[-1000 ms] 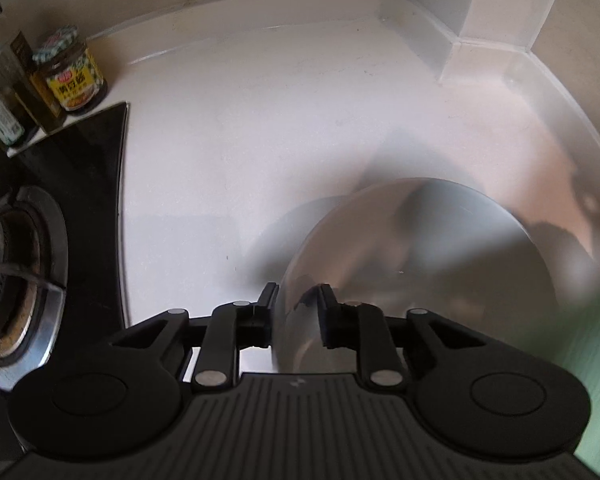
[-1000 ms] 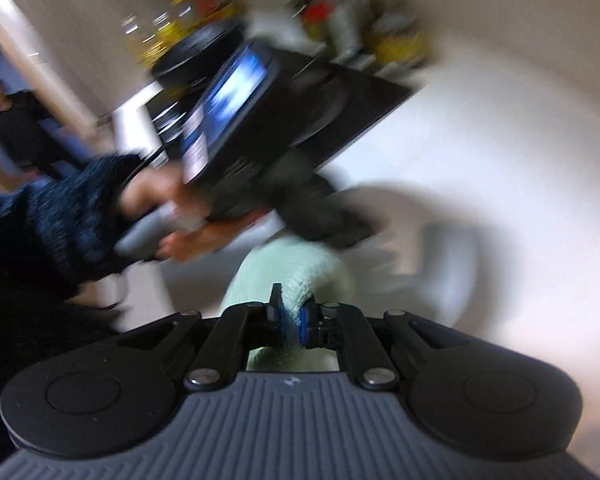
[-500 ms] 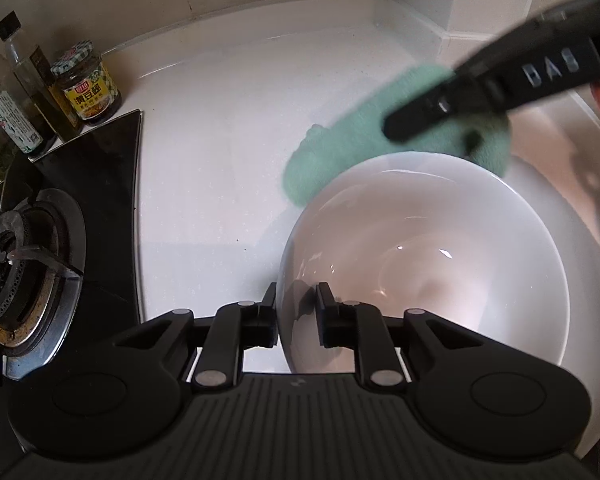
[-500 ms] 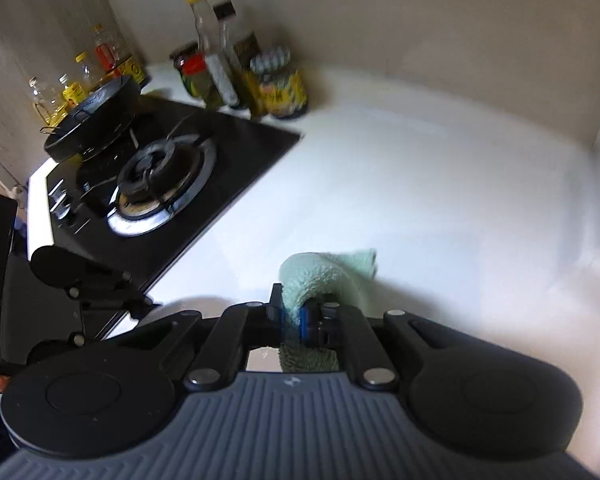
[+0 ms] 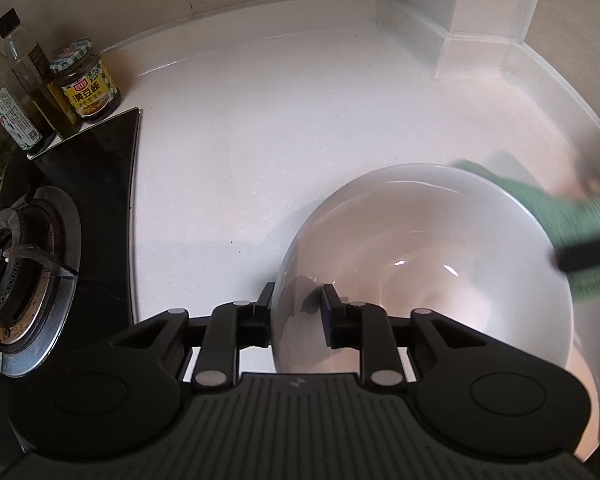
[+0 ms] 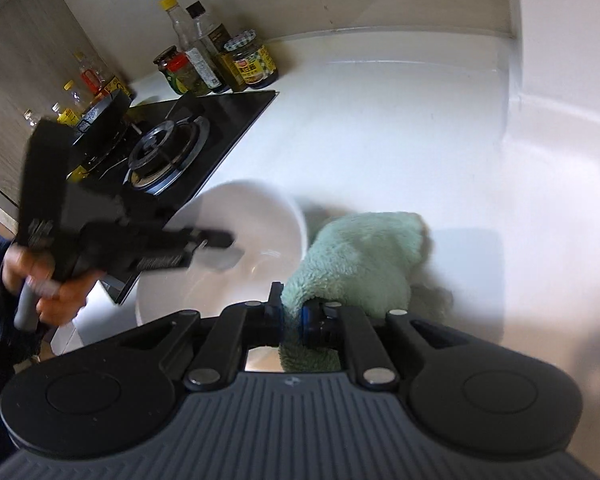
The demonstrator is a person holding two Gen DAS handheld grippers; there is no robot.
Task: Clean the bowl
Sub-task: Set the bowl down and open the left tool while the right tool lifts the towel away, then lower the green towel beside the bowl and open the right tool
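Observation:
A white bowl [image 5: 424,264] is on the white counter, its near rim pinched between the fingers of my left gripper [image 5: 296,300]. The bowl also shows in the right wrist view [image 6: 236,240], with my left gripper [image 6: 216,242] reaching over its rim. My right gripper [image 6: 292,314] is shut on a green cloth [image 6: 360,260], which hangs against the bowl's right outer side. In the left wrist view the cloth [image 5: 568,216] is blurred at the bowl's far right rim.
A black gas hob [image 5: 40,240] lies left of the bowl, also in the right wrist view [image 6: 172,148]. Jars and bottles [image 5: 84,80] stand by the back wall. A wall corner block [image 5: 480,12] rises at the back right.
My right gripper swung the cloth from behind the bowl round to its right rim. The left gripper kept its hold on the bowl, which shifted slightly right.

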